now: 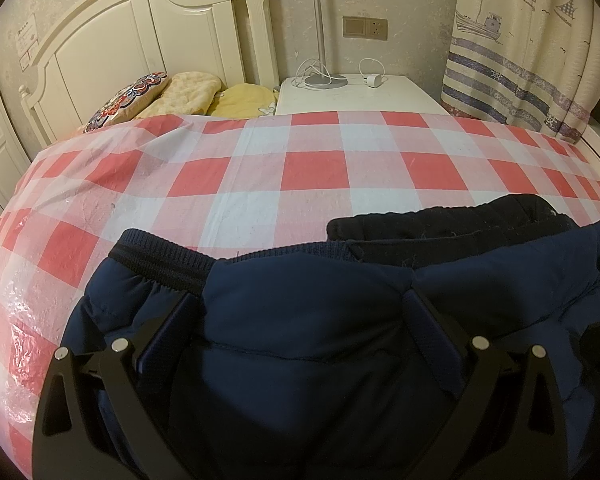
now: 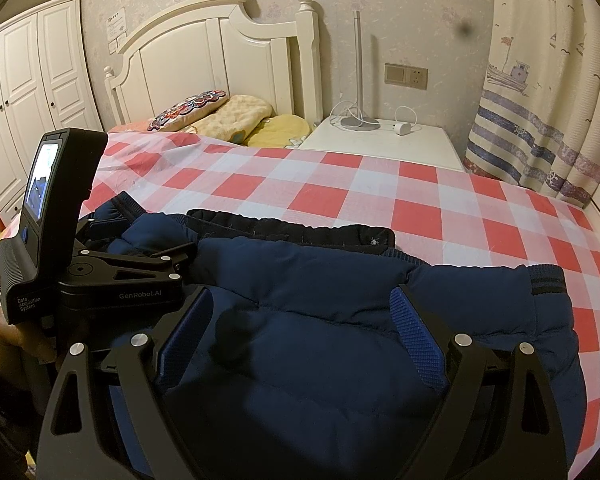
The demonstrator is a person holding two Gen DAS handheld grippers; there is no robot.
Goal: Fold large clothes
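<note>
A navy padded jacket (image 1: 300, 360) (image 2: 320, 360) with ribbed trim lies folded at the near edge of a bed, on a red-and-white checked sheet (image 1: 312, 176) (image 2: 380, 200). A black lining band (image 1: 440, 226) (image 2: 292, 230) shows along its far edge. My left gripper (image 1: 300, 298) stands open, its fingers spread wide and resting on the padded fabric, which bulges between them. My right gripper (image 2: 300, 292) is open too, its blue pads (image 2: 416, 336) set wide apart on the jacket's right part. The left unit's screen (image 2: 44, 184) shows at the left of the right wrist view.
Pillows (image 1: 188, 92) (image 2: 236, 114) lie against a white headboard (image 1: 140, 40). A white nightstand (image 1: 356, 96) (image 2: 384, 144) carries a lamp base and a charger. A curtain (image 1: 532, 60) hangs at the right, a wardrobe (image 2: 28, 100) stands at the left. A hand (image 2: 4, 340) holds the left unit.
</note>
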